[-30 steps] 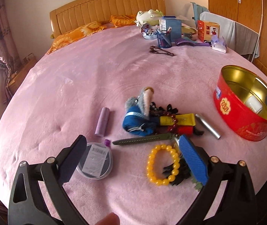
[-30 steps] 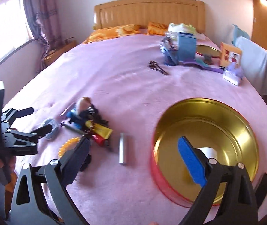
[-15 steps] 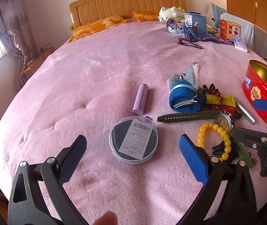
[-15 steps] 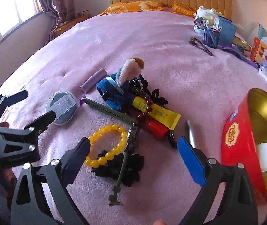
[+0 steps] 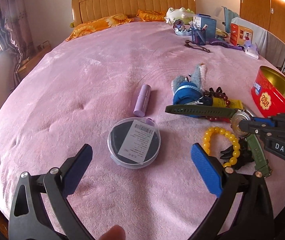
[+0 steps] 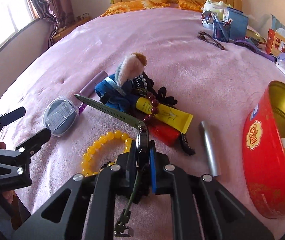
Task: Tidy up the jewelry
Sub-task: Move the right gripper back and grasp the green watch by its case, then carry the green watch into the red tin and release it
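On the pink bedspread (image 5: 94,74) lies a watch (image 5: 200,111) with a green strap. My right gripper (image 6: 142,152) is shut on its round case, and the strap (image 6: 110,110) sticks out past the fingers. A yellow bead bracelet (image 6: 102,142) lies just left of the held watch, partly over a black hair tie (image 5: 236,156). Dark red beads (image 6: 152,108) drape over a yellow tube. My left gripper (image 5: 141,166) stands open just in front of a round clear case (image 5: 133,142) and holds nothing. At the right sits an open red tin (image 6: 262,150).
A purple tube (image 5: 142,103), a blue plush toy (image 5: 188,92), a yellow tube (image 6: 166,116), a red tube and a silver tube (image 6: 209,148) crowd around the watch. A pen holder (image 5: 198,35), boxes and a brush stand far back by the headboard.
My right gripper came down from over the tin to the pile and closed on the watch. The left gripper shifted left, from the bracelet to the round case, still open.
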`<state>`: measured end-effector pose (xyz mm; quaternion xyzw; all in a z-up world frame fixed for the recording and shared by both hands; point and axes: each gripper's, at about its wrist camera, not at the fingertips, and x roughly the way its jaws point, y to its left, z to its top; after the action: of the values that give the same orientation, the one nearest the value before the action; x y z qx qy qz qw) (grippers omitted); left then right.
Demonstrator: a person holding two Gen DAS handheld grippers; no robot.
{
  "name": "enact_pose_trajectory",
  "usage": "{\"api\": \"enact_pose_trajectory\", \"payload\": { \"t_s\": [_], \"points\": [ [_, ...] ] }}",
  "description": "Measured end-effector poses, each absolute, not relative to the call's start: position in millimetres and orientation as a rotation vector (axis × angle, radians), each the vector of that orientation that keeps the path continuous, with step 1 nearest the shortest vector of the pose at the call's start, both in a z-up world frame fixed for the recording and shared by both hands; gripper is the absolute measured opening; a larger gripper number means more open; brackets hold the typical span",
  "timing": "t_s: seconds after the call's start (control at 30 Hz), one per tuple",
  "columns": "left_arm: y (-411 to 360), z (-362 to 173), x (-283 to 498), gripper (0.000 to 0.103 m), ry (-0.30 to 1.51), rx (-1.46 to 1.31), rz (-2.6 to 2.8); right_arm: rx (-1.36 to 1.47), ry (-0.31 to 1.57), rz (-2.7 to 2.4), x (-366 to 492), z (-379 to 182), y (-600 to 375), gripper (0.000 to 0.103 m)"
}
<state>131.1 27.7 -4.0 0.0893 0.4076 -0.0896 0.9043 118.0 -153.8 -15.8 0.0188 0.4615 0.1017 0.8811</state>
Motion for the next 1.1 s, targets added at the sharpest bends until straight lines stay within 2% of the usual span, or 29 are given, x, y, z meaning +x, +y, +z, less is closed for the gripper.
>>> {"api": "enact_pose_trajectory", "payload": {
  "t_s": [0.37,0.63,0.77,0.93,1.1],
  "points": [
    [-46.1,19.8,123.5,0.096,0.81,0.258,-0.273,0.155,0.777,0.181,76.6,43.4,-230.9,0.014],
    [-131.0,50.5,133.2,0.096,0.757,0.28,-0.397,0.199,0.694,-0.019,67.3,71.1,-334.3,0.014],
    [-178.6,54.4,144.2,0.096,0.759,0.314,-0.455,0.17,0.743,-0.142,77.3,62.1,-383.6,0.014],
    [-225.0,41.9,153.9,0.096,0.788,0.358,-0.482,0.158,0.901,-0.215,97.2,22.5,-423.4,0.013],
    [-241.7,27.2,149.2,0.096,0.814,0.385,-0.499,0.118,1.048,-0.223,112.7,-10.8,-431.7,0.013]
  ]
}}
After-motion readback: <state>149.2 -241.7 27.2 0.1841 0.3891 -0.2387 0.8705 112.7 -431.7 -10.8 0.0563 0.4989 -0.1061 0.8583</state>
